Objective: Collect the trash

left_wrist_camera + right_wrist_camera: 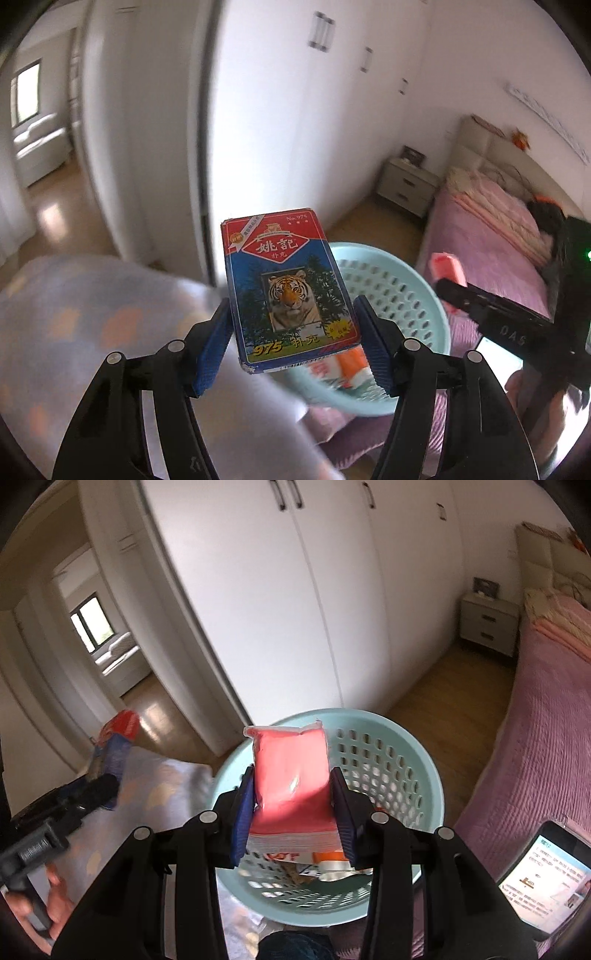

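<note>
A red and blue playing-card box (288, 291) with a tiger picture is clamped between the blue pads of my left gripper (291, 305), lifted above a patterned blanket, left of the basket. The pale blue perforated basket (424, 760) stands on the bed and holds several wrappers (325, 864). My right gripper (292, 775) is shut on a pink plastic packet (291, 771), held over the basket's near rim. The left wrist view shows the right gripper (454, 291) with its pink packet (447, 264) at the basket's (417, 280) right side. The right wrist view shows the left gripper (107, 786) and card box (118, 734) at far left.
A pink bedspread (535, 757) runs along the right, with a lit phone (546, 871) lying on it. A patterned blanket (92, 321) is at the left. White wardrobe doors (295, 609) stand behind, with a nightstand (487, 624) and an open doorway (99, 646). A hand (55, 904) grips the left tool.
</note>
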{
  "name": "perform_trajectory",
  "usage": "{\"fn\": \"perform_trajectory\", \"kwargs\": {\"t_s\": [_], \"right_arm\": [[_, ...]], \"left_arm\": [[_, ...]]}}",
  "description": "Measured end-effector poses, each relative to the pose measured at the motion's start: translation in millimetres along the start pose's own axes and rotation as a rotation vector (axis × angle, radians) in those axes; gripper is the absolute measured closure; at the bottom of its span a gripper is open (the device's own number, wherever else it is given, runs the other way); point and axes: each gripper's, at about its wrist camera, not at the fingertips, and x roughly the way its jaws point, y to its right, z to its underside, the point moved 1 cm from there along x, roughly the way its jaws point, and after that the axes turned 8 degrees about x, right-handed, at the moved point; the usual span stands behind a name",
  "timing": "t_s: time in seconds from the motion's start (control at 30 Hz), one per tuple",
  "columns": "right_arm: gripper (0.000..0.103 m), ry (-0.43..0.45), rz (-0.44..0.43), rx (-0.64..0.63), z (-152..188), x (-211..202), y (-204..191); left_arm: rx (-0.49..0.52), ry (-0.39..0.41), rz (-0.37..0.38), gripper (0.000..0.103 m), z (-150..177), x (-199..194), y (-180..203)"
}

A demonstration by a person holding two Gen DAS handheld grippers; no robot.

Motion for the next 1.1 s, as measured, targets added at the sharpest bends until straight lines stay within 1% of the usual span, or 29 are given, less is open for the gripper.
{"fn": "perform_trajectory", "kwargs": {"t_s": [0.03, 0.17, 0.23, 0.27, 0.33, 0.43, 0.47, 0.5, 0.53, 0.7, 0.8, 1.1], "right_arm": [[0.066, -0.002, 0.008, 0.007, -1.1, 2.4, 3.6], [0.066, -0.015, 0.036, 0.028, -5.6, 12.5, 17.5], [0.066, -0.020, 0.044, 0.035, -7.8, 16.5, 22.4], [0.066, -0.020, 0.050, 0.040, -7.7, 18.5, 24.5], [0.065, -0.022, 0.053, 0.042, -9.2, 21.7, 28.5], [0.064, -0.031, 0.047, 0.038, -9.7, 26.7, 29.9], [0.061, -0.039, 0.042, 0.038, -10.4, 29.5, 29.9], [0.051, -0.044, 0.040, 0.042, -10.0, 31.1, 30.0], [0.048, -0.040, 0.042, 0.048, -12.0, 32.2, 31.2], [0.048, -0.040, 0.040, 0.057, -2.8, 28.1, 31.9], [0.048, -0.032, 0.036, 0.039, 4.6, 18.6, 26.6], [0.048, 0.022, 0.022, -0.054, 35.4, -23.2, -13.8]], "left_arm": [[0.023, -0.012, 0.013, 0.040, -3.0, 13.0, 10.1], [0.059, -0.059, 0.042, 0.039, -6.4, 53.2, 32.9], [0.071, -0.068, 0.040, 0.037, -7.8, 69.3, 39.5], [0.074, -0.071, 0.035, 0.036, -7.4, 73.2, 40.0], [0.068, -0.074, 0.035, 0.030, -7.4, 77.9, 38.9], [0.056, -0.070, 0.030, 0.030, -4.8, 77.5, 33.9], [0.053, -0.070, 0.028, 0.029, -2.4, 75.6, 31.6], [0.050, -0.070, 0.026, 0.028, -1.1, 74.8, 31.8], [0.047, -0.069, 0.022, 0.027, 1.7, 73.1, 29.1], [0.020, -0.059, -0.005, 0.026, 15.9, 55.6, 14.6], [0.018, -0.025, -0.056, 0.026, 28.4, 35.4, 9.2], [-0.015, 0.077, -0.157, 0.023, 60.5, -37.2, -3.8]]}}
